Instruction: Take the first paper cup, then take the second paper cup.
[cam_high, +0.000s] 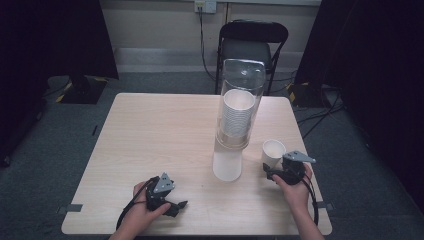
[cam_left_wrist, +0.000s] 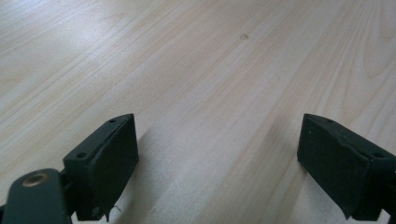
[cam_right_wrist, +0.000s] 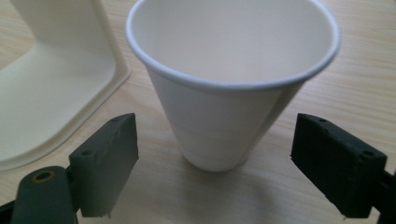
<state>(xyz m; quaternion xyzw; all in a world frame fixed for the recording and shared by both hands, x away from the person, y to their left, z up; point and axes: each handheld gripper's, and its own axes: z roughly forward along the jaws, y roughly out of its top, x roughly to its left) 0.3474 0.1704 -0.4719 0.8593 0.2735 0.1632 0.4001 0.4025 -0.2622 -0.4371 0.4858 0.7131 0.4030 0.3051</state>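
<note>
Grippers first, nearest to me. My left gripper (cam_high: 172, 200) rests low over the near left part of the table (cam_high: 150, 130), jaws spread wide with nothing but bare wood between them. My right gripper (cam_high: 275, 172) sits at the near right, jaws likewise spread wide, bracketing the paper cup (cam_right_wrist: 224, 98) without touching it; clear gaps show on both sides in the right gripper view.

The cup stands upright and empty on the table, just right of the dispenser base (cam_high: 227, 165) and just beyond my right hand (cam_high: 295, 192).

Assessment: the cup looks light, thin-walled and easily crushed. The rolled rim is its stiffest part, and the tapered wall would tend to slide downward out of a loose grip. I judge the best hold to be on the upper wall just under the rim, closed gently, only until the wall meets both pads.

Farther off, the clear dispenser tube (cam_high: 242, 100) holds a stack of cups (cam_high: 237, 117). Beyond the table stands a dark chair (cam_high: 252, 45).
</note>
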